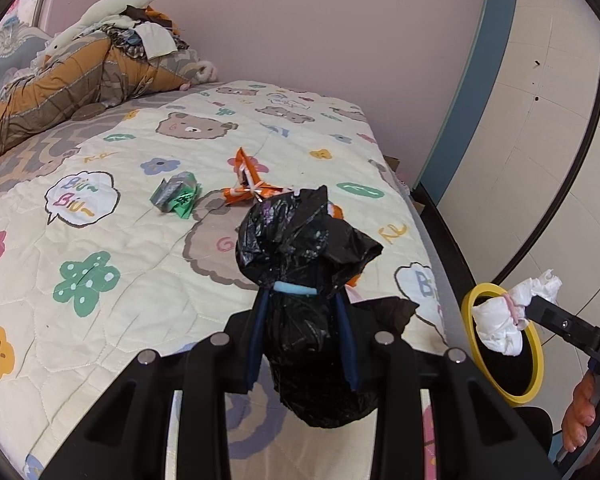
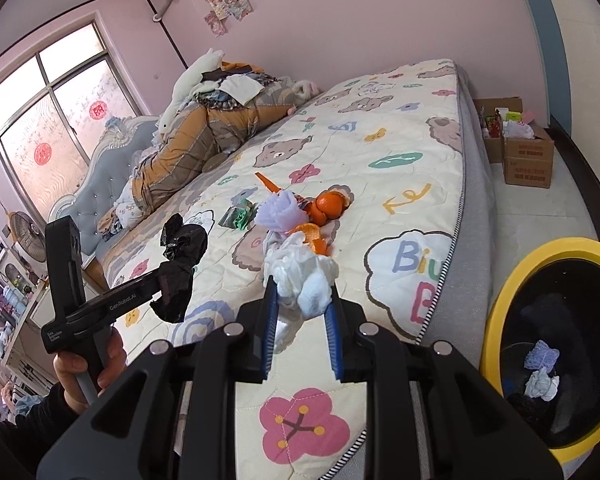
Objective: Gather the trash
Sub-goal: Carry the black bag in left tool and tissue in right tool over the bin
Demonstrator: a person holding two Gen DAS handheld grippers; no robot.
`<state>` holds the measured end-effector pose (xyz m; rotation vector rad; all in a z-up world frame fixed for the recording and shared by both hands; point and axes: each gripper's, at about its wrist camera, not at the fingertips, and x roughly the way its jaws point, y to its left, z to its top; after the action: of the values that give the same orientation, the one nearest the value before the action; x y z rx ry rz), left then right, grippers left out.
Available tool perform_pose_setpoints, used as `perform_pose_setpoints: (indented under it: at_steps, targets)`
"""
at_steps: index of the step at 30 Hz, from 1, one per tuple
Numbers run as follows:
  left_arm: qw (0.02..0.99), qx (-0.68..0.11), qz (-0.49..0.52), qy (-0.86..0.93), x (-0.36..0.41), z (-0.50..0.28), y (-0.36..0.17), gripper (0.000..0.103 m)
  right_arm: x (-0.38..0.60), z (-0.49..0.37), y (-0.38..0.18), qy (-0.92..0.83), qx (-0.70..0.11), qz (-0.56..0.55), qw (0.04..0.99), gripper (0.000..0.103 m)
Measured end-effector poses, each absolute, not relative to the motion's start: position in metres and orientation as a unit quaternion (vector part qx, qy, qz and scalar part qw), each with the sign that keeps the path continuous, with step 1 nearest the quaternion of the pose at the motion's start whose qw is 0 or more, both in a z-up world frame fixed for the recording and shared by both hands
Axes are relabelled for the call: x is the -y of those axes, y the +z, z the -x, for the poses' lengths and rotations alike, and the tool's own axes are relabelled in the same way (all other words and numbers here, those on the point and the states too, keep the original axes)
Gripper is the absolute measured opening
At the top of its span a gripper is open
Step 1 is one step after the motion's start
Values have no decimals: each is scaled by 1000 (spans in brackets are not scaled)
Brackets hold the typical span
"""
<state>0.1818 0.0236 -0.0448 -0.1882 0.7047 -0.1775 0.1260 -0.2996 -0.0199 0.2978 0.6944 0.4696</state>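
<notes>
Tongs grip trash over the bed edge (image 2: 458, 216): left (image 1: 304, 292) black bag (image 1: 300, 240), right (image 2: 302, 296) tissue (image 2: 300, 272).

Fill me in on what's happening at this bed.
A person is clearing trash off the bed with a tool in each hand. The left tool is clamped on a crumpled black bag, the right tool on a wad of white tissue. Orange peel and wrappers remain on the quilt. The yellow-rimmed bin already holds tissues.

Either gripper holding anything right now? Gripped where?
Left gripper pinches a crumpled black plastic bag around its middle. Right gripper clamps a wad of white tissue at its lower end.
</notes>
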Motion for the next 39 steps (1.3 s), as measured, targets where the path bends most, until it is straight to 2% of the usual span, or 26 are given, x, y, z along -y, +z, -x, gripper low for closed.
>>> perform_pose_setpoints:
  at_steps: [24,39]
  targets:
    - [923,-344,79,-153,46,-187,-30,30,362,-114,-9,173,-319,-160,918,21]
    - [910,-356,53,-207,116,-203,-31,30,415,-114,-11,127,-319,-176,923,21]
